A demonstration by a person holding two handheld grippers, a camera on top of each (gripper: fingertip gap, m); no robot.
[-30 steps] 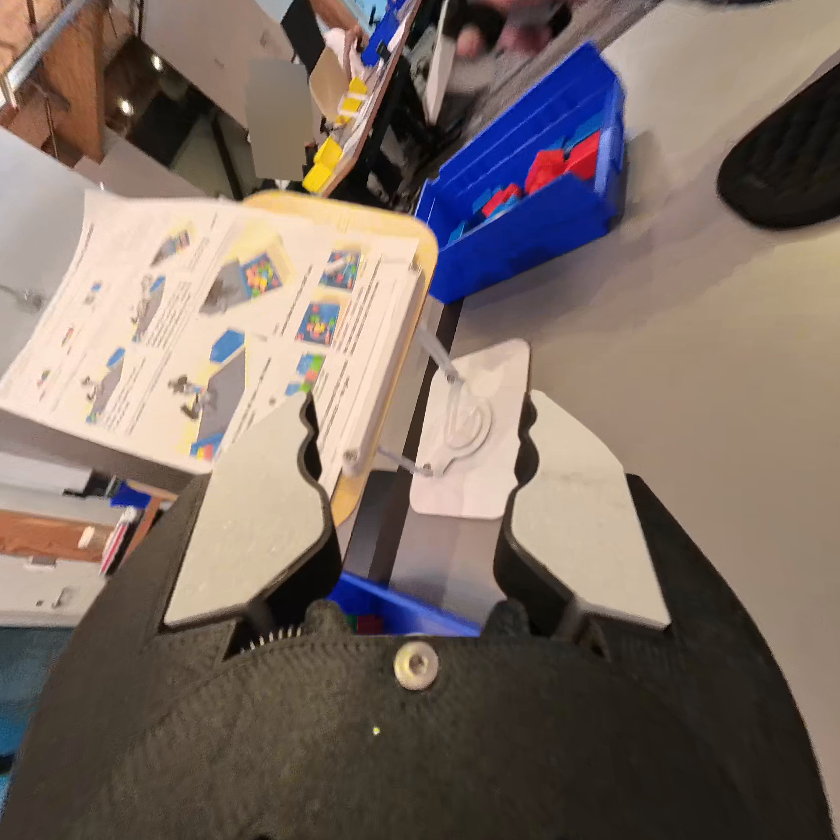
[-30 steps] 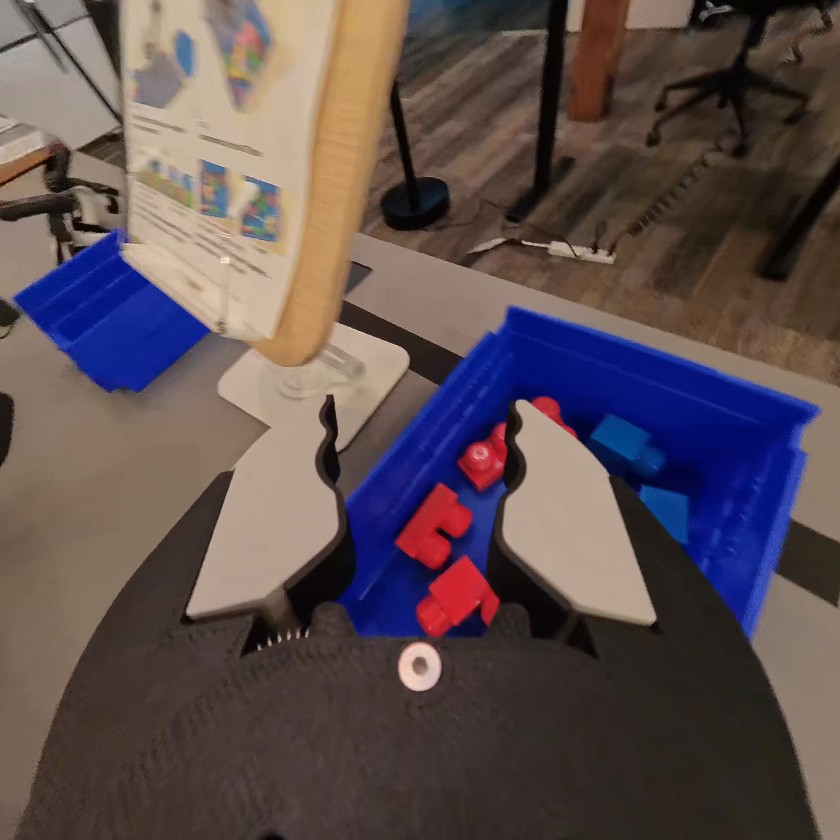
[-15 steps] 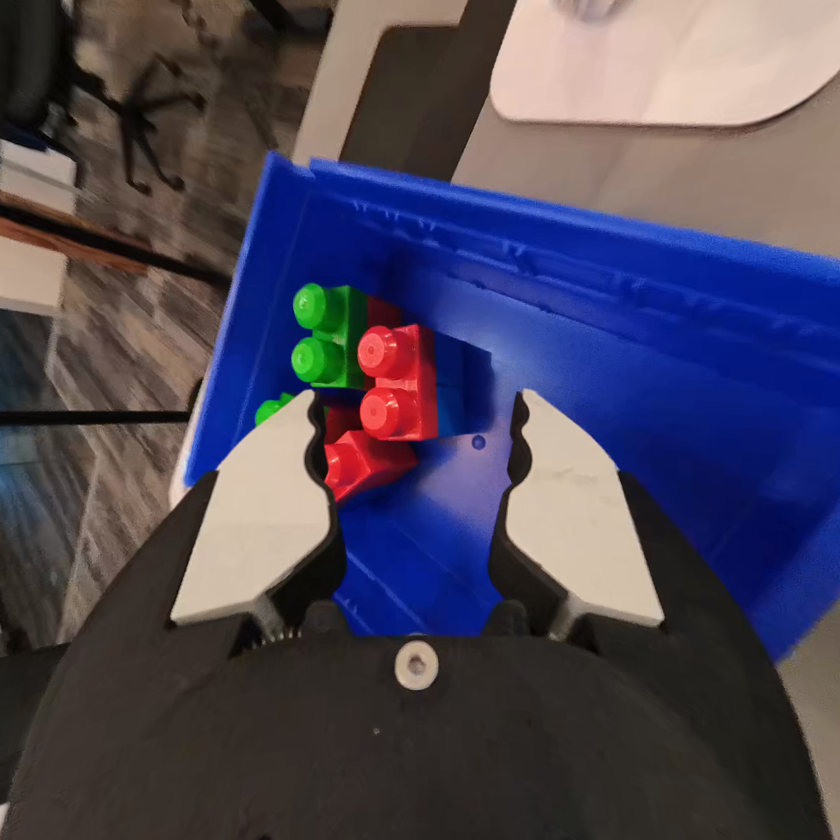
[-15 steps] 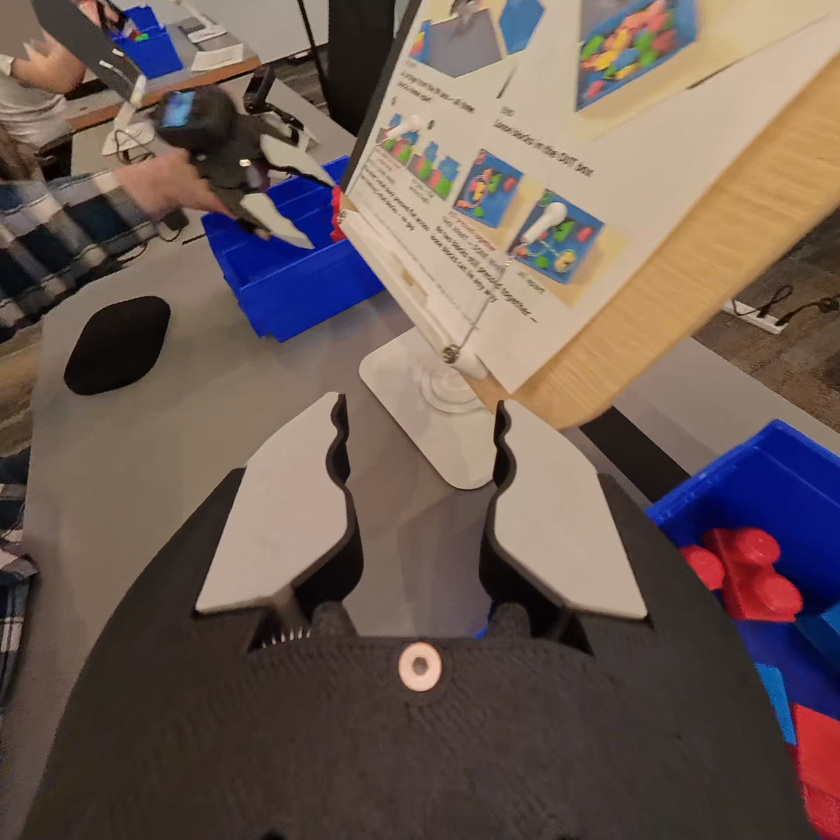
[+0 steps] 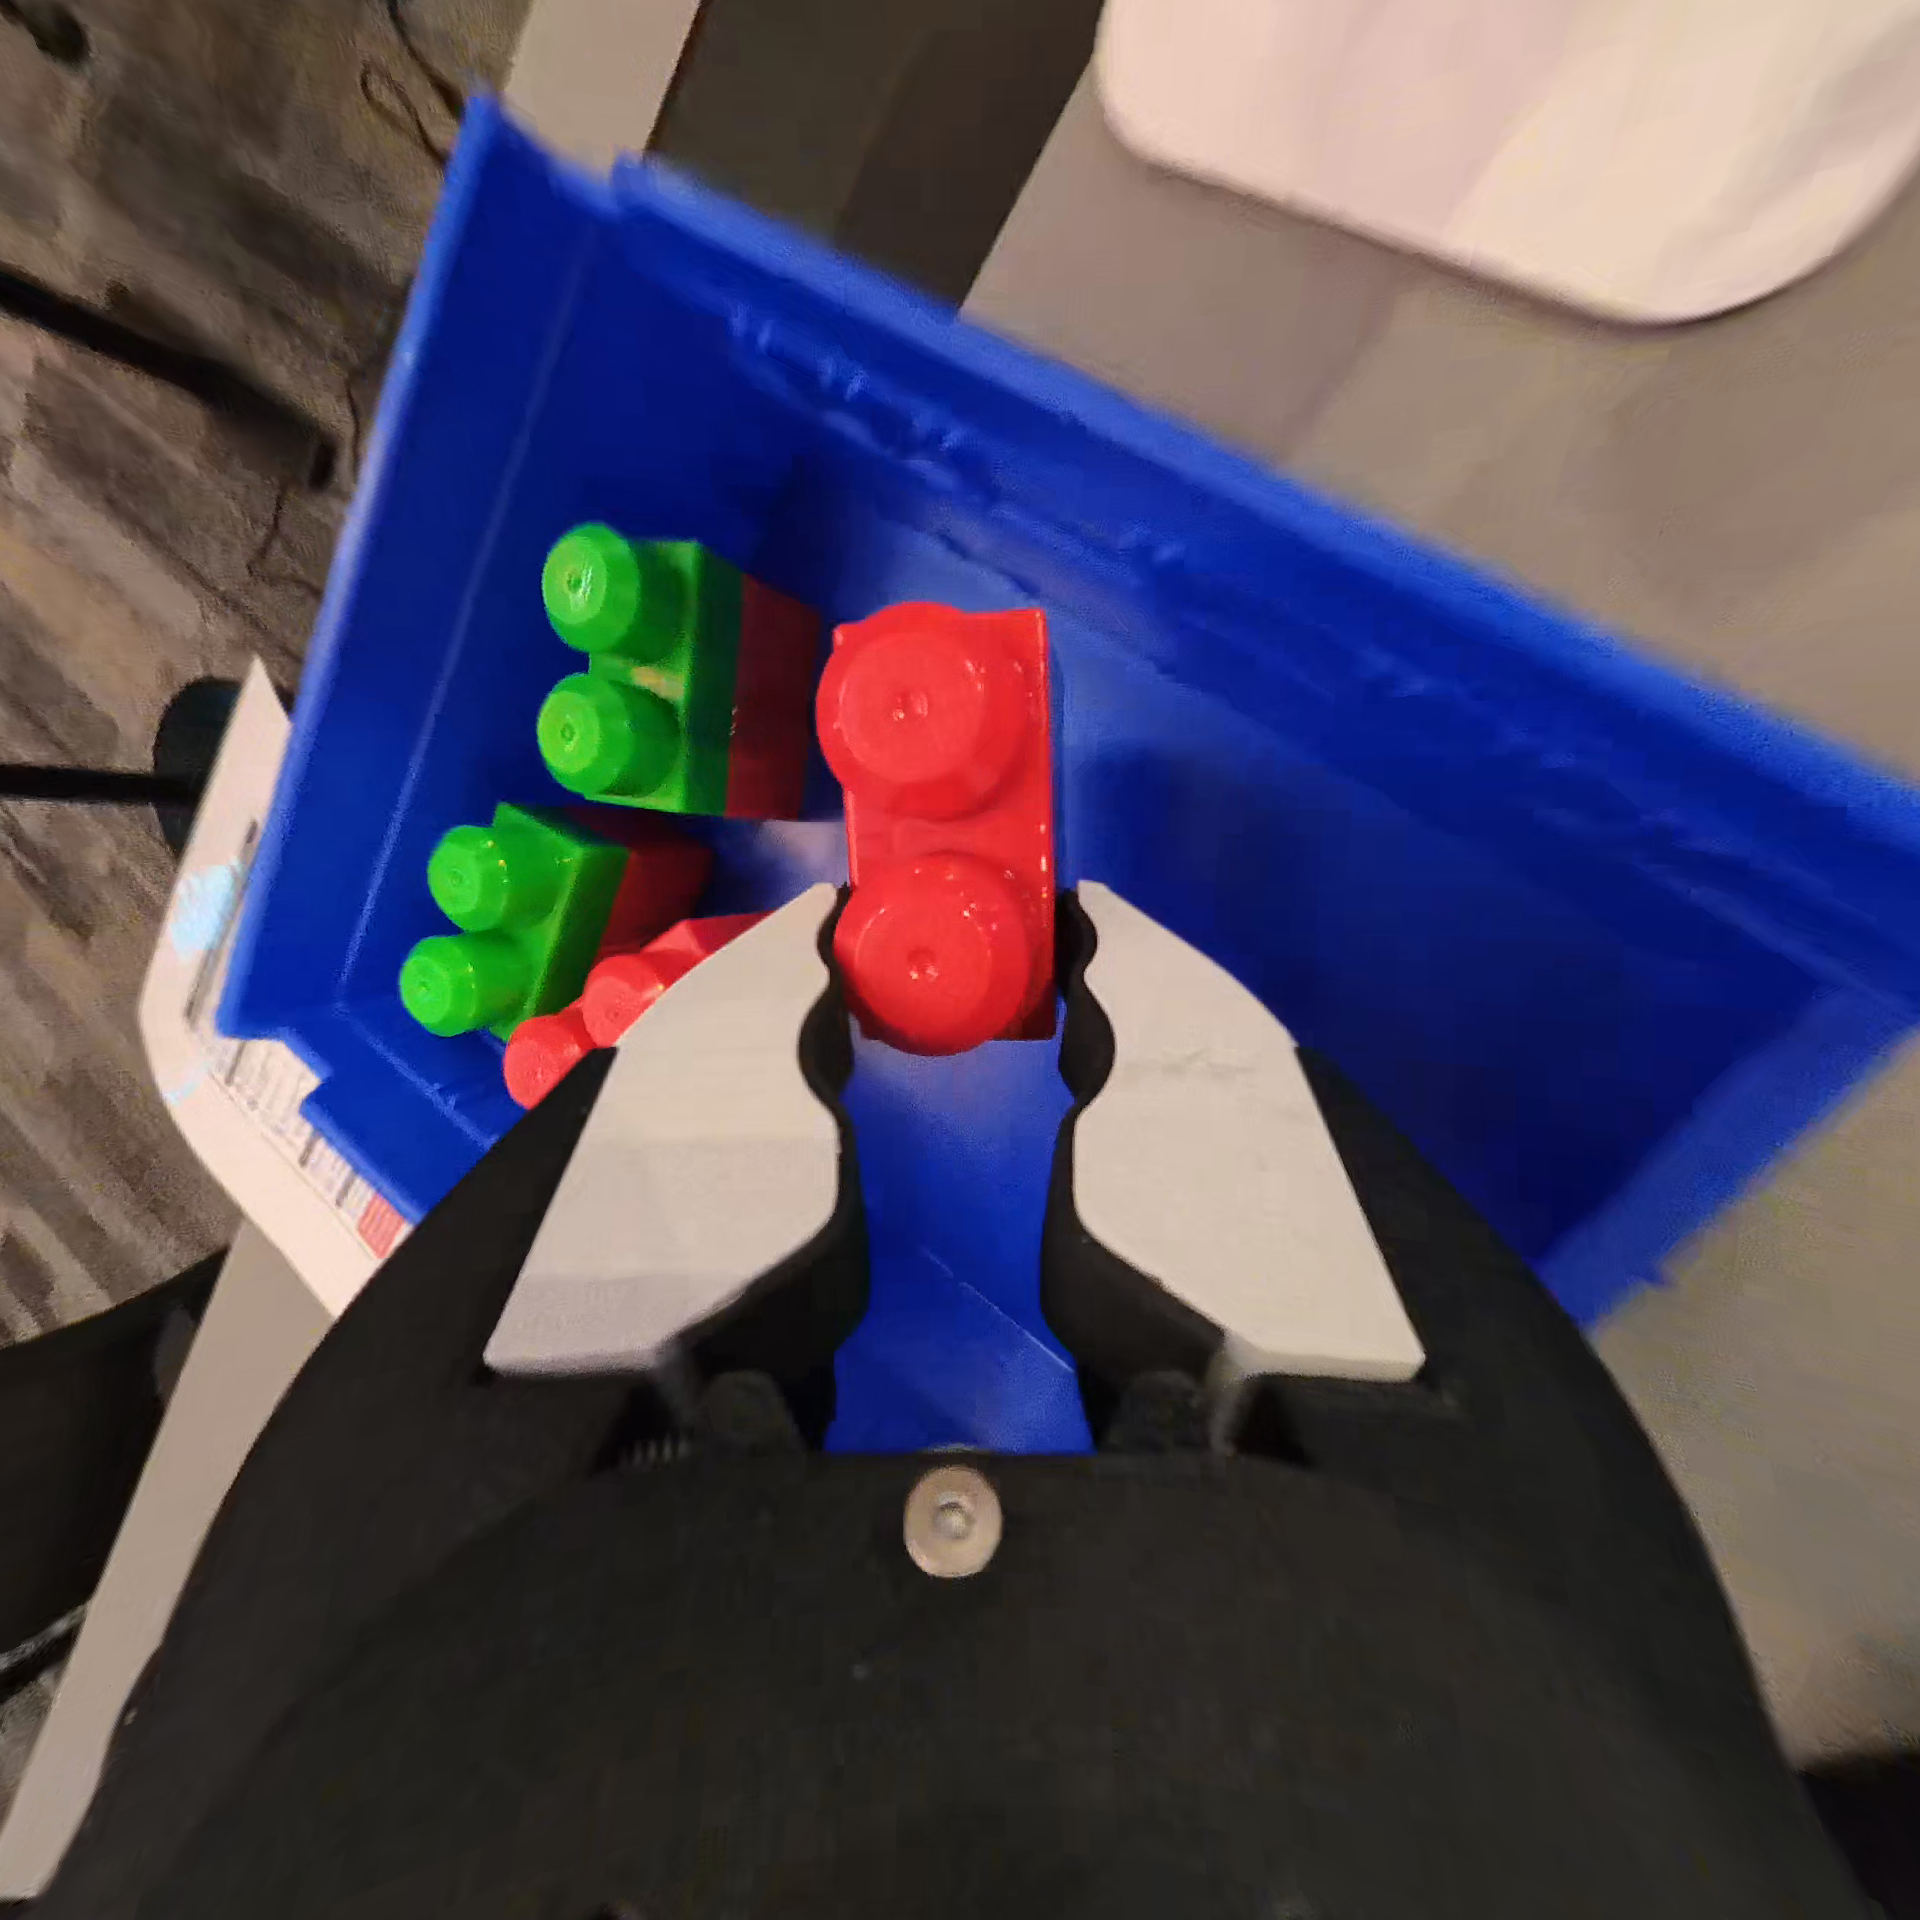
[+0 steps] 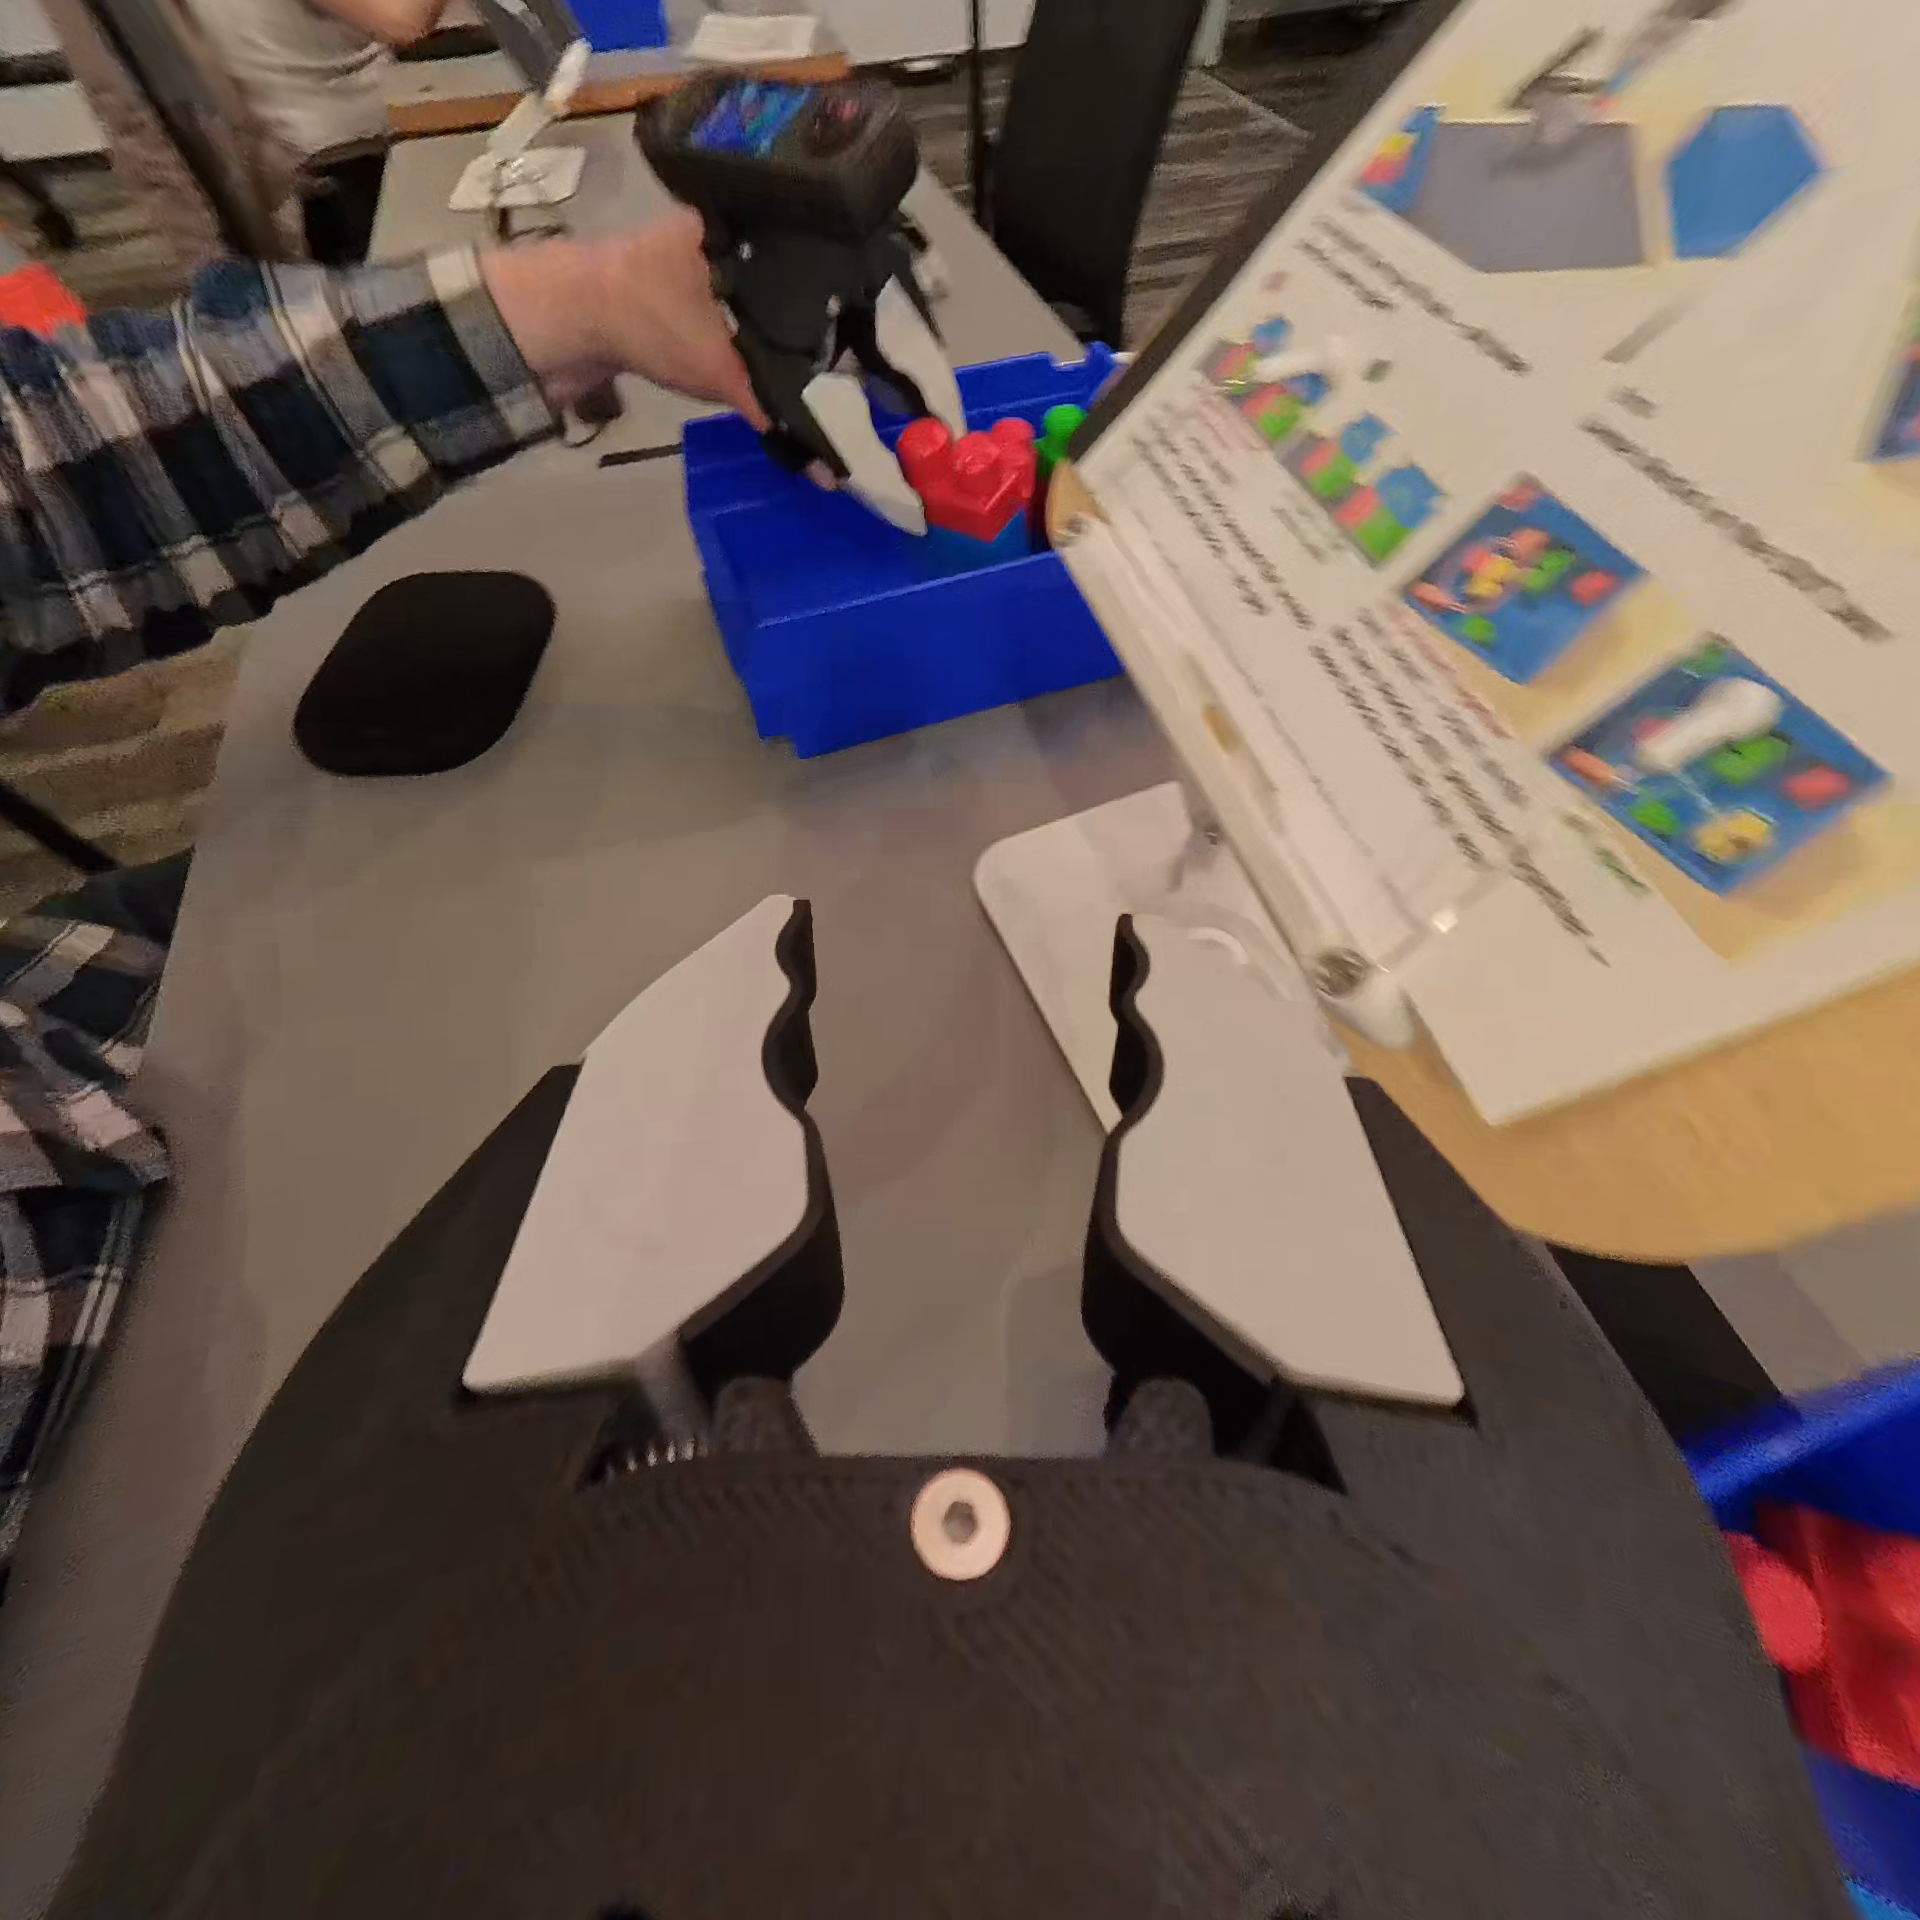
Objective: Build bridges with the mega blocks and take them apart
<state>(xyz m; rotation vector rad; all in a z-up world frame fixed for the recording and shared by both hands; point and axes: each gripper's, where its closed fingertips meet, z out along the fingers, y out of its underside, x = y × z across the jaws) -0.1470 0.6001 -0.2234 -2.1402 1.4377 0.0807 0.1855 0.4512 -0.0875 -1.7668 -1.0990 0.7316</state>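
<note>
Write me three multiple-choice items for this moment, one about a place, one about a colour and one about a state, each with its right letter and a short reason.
1. Where do the green-topped blocks lie?
A. on the grey table
B. inside the blue bin
C. on the white stand base

2. What colour is the block between the fingers of the left hand-held gripper?
A. red
B. yellow
C. blue

3. How does the right hand-held gripper stand?
A. shut on a green block
B. shut on a sheet of paper
C. open, with nothing between its fingers

Key: 1 B, they rest against the bin's left wall in the left wrist view. 2 A, a red two-stud block sits with both pads against its sides. 3 C, only bare grey table shows between its spread fingers.
</note>
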